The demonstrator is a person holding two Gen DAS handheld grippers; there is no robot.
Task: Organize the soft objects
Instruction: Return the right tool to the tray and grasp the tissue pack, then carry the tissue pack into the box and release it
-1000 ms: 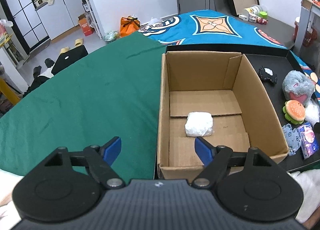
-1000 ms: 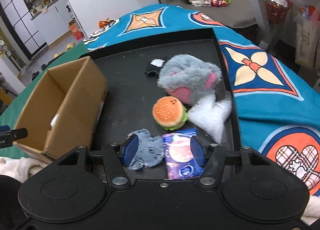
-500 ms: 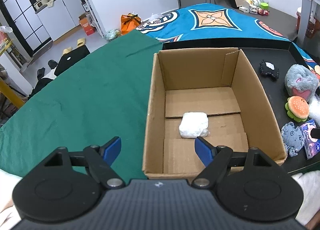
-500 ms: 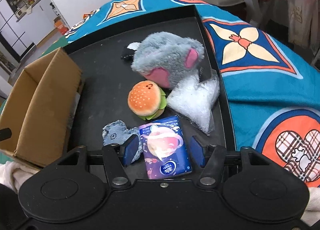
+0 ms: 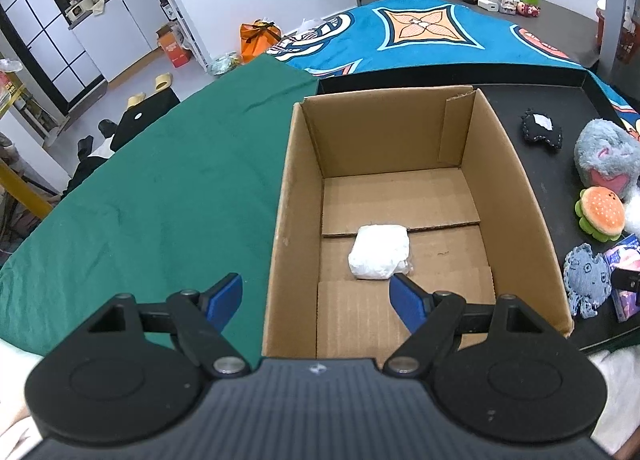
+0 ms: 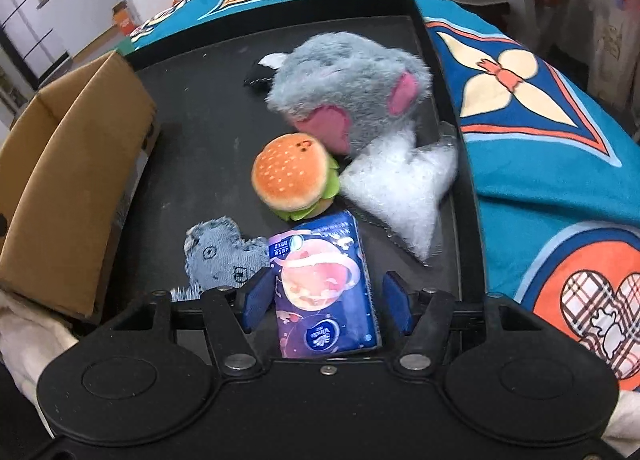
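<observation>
An open cardboard box (image 5: 516, 180) holds a white soft packet (image 5: 380, 251). My left gripper (image 5: 316, 298) is open and empty over the box's near left wall. My right gripper (image 6: 326, 302) is open around a purple tissue pack (image 6: 324, 288) lying on the black tray (image 6: 200, 100); whether the pads touch it I cannot tell. Beside it lie a blue denim patch toy (image 6: 220, 252), a plush burger (image 6: 294, 176), a clear bag of white filling (image 6: 404, 184), a grey plush (image 6: 352, 88) and a small black pouch (image 6: 258, 74).
The box (image 6: 68, 180) stands at the tray's left side. A green cloth (image 5: 140, 188) covers the table left of the box. A blue patterned cloth (image 6: 540, 120) lies right of the tray. Floor clutter and cabinets show beyond the table.
My right gripper has moved forward and down so its fingers now flank the purple tissue pack. My left gripper has drifted left over the box's near wall.
</observation>
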